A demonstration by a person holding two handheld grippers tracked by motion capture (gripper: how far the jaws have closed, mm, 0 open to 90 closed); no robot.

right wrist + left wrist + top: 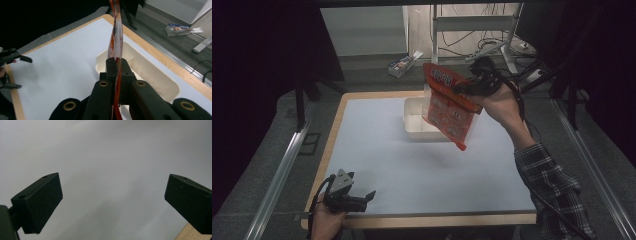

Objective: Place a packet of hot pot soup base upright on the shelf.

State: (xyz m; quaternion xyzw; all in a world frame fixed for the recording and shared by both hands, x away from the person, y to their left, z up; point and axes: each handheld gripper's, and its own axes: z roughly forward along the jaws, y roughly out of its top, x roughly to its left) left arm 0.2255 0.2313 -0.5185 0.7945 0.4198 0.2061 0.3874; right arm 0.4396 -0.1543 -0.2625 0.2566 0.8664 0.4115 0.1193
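Observation:
An orange-red snack bag [447, 107] hangs tilted in the air over a white bin [414, 127] at the far middle of the table. My right gripper [460, 90] is shut on the bag's upper edge. In the right gripper view the bag [116, 35] stands edge-on, pinched between the closed jaws of the right gripper [117, 67], with the bin [155, 80] below it. My left gripper [368, 200] rests at the near left corner of the table. Its jaws are open, with nothing between them, and the left gripper [112, 192] shows just white table surface [107, 157].
The white table top [412, 170] has a wooden rim [432, 220]. A small carton [402, 64] lies on the floor behind the table, near a metal frame [472, 22] and cables. The left gripper [25, 73] is also seen at the far table corner.

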